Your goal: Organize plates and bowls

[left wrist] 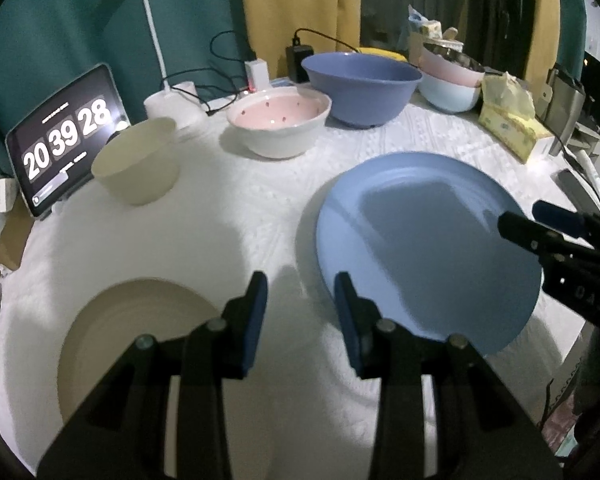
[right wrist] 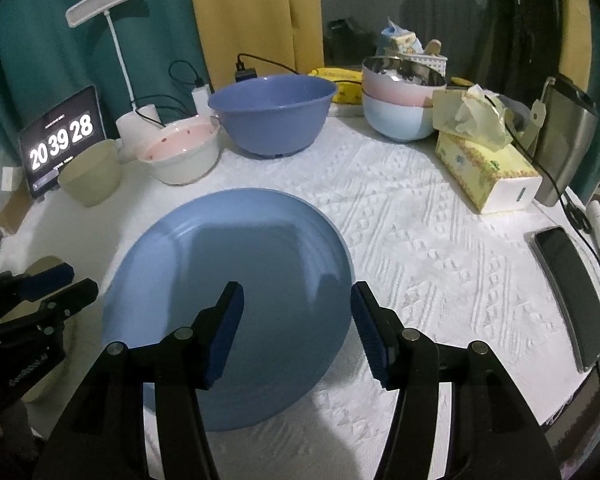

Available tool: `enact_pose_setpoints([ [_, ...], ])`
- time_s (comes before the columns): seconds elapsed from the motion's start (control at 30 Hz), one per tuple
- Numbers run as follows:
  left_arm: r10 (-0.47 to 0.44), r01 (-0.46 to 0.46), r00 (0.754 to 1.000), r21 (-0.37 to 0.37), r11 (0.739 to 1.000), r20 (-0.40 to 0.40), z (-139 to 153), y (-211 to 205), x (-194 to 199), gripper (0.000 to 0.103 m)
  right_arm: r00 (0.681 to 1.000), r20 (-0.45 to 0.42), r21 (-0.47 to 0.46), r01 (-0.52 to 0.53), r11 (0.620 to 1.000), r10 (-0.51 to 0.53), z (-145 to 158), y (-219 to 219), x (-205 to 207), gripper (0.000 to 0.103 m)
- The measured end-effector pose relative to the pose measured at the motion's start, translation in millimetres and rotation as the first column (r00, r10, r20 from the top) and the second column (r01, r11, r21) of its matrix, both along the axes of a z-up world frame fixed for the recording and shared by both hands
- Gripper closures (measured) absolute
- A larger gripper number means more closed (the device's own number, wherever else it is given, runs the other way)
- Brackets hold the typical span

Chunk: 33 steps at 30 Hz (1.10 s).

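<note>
Both tools, left tool point(left wrist: 300, 280) and right tool point(right wrist: 296, 290), are being held spread and empty; the blue plate point(right wrist: 236, 264) at the bench's near edge is seemingly being approached, needing a rim pinch.

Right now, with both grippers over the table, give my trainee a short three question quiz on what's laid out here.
1. True or false: the left gripper is clamped on the flat light blue plate.
2. Which bowl stands between the small cream cup-shaped bowl and the large deep blue plastic bowl?
A. a steel bowl
B. the white bowl with a pink dotted inside
C. a green bowl
3. Fill in: the round beige plate lies under the ____ gripper.

Key:
1. False; both it and the right gripper are open and empty.
2. B
3. left
</note>
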<state>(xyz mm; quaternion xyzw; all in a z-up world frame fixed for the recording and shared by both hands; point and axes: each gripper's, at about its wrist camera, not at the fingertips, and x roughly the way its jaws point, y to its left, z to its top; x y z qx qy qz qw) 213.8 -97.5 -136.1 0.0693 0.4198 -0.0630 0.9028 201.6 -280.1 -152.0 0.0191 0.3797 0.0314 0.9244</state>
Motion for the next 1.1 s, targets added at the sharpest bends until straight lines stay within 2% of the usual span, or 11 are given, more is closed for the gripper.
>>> enact_pose_setpoints([
  [0.2, 0.02, -0.019, 1.0, -0.021, 1.0, 0.022, 6.5, 13.4, -10.1, 0.065, 1.0, 0.009, -0.012, -0.018, 1.0, 0.018, 5.6, 14.9, -8.2, 0.044],
  [0.3, 0.029, -0.028, 0.999, -0.033, 0.999, 0.032, 8.7, 18.7, -15.5, 0.059, 1.0, 0.016, -0.019, -0.026, 0.999, 0.026, 8.1, 22.4, -12.6, 0.044],
  [1.1, 0.093, -0.088, 0.993, -0.067, 0.994, 0.077, 17.6, 63.5, -43.7, 0.058, 0.992, 0.029, -0.037, -0.125, 0.992, 0.126, 20.8, 78.2, -33.6, 0.044],
])
